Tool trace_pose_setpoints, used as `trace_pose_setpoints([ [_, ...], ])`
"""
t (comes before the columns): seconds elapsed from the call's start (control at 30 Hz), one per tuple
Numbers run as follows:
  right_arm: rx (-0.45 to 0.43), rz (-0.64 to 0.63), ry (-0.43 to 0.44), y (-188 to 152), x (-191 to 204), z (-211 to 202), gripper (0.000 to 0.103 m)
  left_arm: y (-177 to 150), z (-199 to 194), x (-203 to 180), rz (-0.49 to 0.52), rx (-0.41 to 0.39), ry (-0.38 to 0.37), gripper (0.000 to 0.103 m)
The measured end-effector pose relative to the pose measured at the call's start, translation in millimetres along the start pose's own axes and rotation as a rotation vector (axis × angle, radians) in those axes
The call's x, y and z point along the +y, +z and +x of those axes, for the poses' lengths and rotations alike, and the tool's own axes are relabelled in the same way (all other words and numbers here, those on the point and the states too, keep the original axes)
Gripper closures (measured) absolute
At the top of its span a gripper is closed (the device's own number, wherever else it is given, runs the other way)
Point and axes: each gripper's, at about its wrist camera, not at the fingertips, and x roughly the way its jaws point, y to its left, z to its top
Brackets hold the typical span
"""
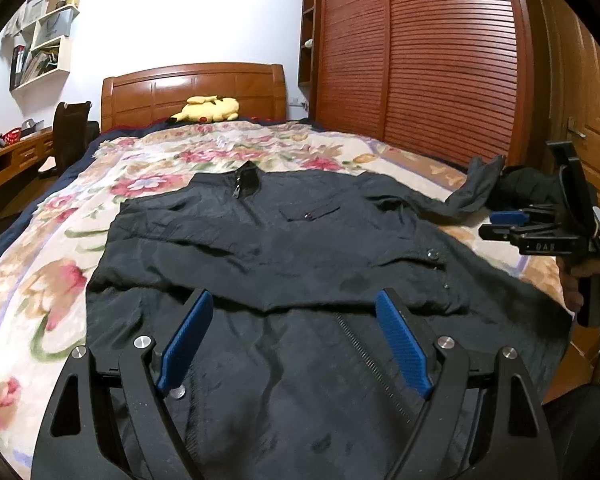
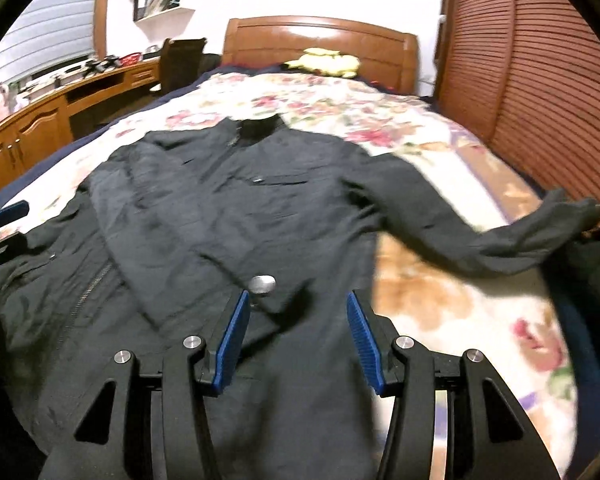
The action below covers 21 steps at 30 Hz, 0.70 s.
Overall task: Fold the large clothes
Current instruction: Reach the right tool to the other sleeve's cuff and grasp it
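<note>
Already folded: one sleeve lies across the chest of the black jacket, which is spread over the foot end of the bed.
Loose sleeve: the other sleeve trails toward the bed's wardrobe-side edge; likely to slip off or bunch when pulled.
Left gripper: fingers wide, empty.
Right gripper: fingers wide, empty.
Risk: slick fabric; a shallow pinch may drag the folded sleeve askew.

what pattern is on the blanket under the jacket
A floral print, pink and red flowers on cream, on the blanket; clearest in the left wrist view.
</note>
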Motion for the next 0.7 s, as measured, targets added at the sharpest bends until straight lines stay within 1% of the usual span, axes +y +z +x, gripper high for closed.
trace_pose_setpoints([
  [0.03, -0.003, 0.001, -0.014, 1, -5, -3, 0.051, 2, 1, -2, -0.005, -0.006, -0.006, 0.018],
  [0.07, -0.004, 0.003, -0.025, 2, -9, -3, 0.051, 3, 2, -2, -0.009, -0.010, -0.009, 0.013],
  [0.1, -0.005, 0.006, -0.037, 2, -16, -6, 0.051, 5, 3, -3, -0.016, -0.016, -0.013, 0.005],
  [0.17, -0.001, 0.015, -0.065, 3, -30, -10, 0.043, 7, 3, -4, -0.029, -0.026, -0.020, 0.000],
  [0.27, 0.005, 0.028, -0.108, 8, -49, -13, 0.036, 8, 7, -6, -0.028, -0.018, -0.030, 0.000],
  [0.4, 0.014, 0.057, -0.163, 19, -71, -12, 0.036, 8, 11, -9, -0.021, -0.004, -0.020, 0.000],
  [0.53, 0.033, 0.088, -0.207, 31, -94, 0, 0.036, 7, 11, -11, -0.013, -0.003, -0.009, 0.000],
  [0.7, 0.047, 0.186, -0.233, 55, -131, 24, 0.036, 4, 16, -13, -0.005, 0.014, -0.006, 0.000],
])
